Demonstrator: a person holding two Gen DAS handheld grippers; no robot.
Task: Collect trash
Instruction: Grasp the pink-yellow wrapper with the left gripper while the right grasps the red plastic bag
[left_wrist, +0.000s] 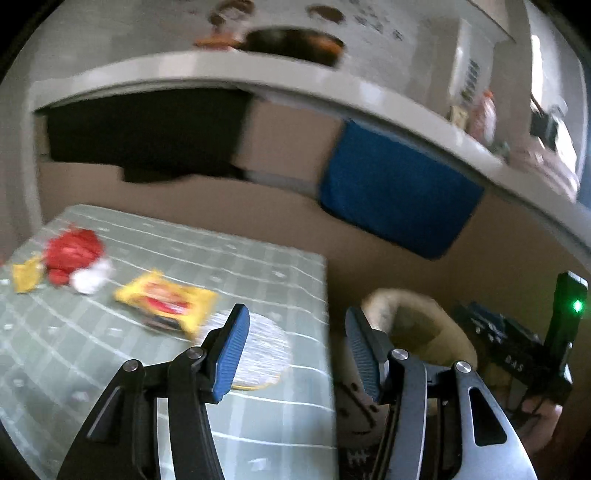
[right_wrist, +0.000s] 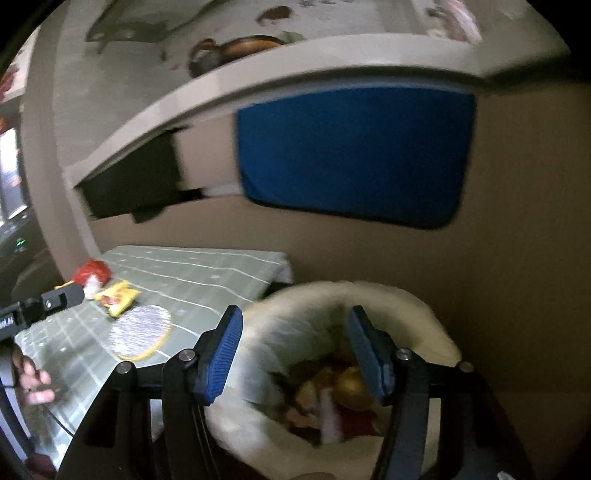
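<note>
The table (left_wrist: 258, 424) is the biggest thing here. It has a green cloth with white lines, and the trash lies on top of it, where it is easy to reach.

Next to the table, lower down, stands the bin (right_wrist: 424, 317) with a pale bag folded over its rim. It stands just beside the table edge, likely so trash only has a short way to go. Some wrappers already lie inside it, so part of the job looks done.

The right gripper (right_wrist: 295, 354) hangs over the bin's mouth. Its two blue fingers are wide apart and nothing is between them. That fits a drop into the bin, though I cannot see anything falling.

The left gripper (left_wrist: 297, 354) is over the table's corner, pointing toward the trash. Its fingers are wide apart too, and empty, ready to grab.

Closest to it lies a round white mat with a yellow rim (left_wrist: 266, 354), flat on the cloth. A yellow wrapper (left_wrist: 166, 299) partly rests on the mat. Farther back is a red crumpled bag (left_wrist: 72, 253), with a white paper ball (left_wrist: 90, 278) touching it and a small yellow scrap (left_wrist: 26, 273) beside it.

I think the yellow wrapper gets picked next, since it is nearest.
</note>
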